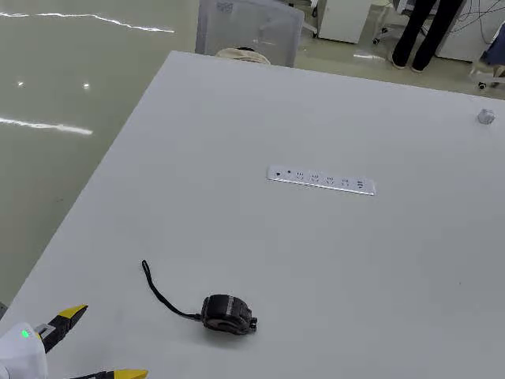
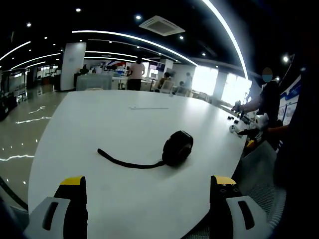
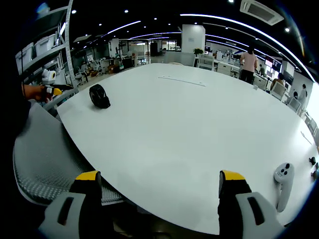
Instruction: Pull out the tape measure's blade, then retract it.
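A black tape measure lies on the white table near its front edge, blade retracted, its black wrist strap trailing to the left. My left gripper hovers at the table's front left corner, open, a short way left of the case. In the left gripper view the tape measure sits ahead and slightly right of the open left gripper. My right gripper stands open over the table's edge, with the tape measure far off to its left.
A white power strip lies mid-table. A small grey object rests at the far right. A white controller lies near the right gripper. A mesh chair stands by the near edge, another chair at the far end.
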The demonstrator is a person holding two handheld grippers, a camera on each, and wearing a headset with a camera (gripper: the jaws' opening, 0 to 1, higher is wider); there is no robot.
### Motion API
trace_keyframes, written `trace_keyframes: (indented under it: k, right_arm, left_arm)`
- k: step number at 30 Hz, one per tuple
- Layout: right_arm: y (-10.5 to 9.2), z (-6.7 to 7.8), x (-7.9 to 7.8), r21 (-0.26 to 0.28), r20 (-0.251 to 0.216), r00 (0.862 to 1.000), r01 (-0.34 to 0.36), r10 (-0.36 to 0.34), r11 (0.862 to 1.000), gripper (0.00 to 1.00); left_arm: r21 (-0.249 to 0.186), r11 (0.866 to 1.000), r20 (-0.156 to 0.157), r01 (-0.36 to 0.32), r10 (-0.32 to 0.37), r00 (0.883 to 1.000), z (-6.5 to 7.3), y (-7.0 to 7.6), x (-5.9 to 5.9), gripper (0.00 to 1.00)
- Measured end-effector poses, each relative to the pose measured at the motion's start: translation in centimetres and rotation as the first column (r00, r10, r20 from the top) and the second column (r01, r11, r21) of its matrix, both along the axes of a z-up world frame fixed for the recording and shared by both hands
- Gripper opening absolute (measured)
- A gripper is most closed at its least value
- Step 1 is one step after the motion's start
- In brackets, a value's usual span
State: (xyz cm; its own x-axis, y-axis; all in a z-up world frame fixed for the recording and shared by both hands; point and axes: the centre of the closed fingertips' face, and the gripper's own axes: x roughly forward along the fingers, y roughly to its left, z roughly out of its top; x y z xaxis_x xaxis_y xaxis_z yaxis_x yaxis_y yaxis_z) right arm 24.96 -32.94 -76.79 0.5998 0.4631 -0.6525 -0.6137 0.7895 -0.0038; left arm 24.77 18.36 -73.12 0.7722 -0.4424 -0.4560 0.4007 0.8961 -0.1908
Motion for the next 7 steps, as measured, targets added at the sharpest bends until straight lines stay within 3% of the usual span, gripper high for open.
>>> trace_keyframes:
  k: [7]
  right_arm:
    - [-0.10, 0.07, 0.12, -0.003, -0.002, 1.000, 0.002, -0.002, 1.000, 1.00]
  left_arm:
    - [0.004, 1.000, -0.004, -0.003, 0.003, 1.000, -0.09, 0.21, -0.10, 1.00]
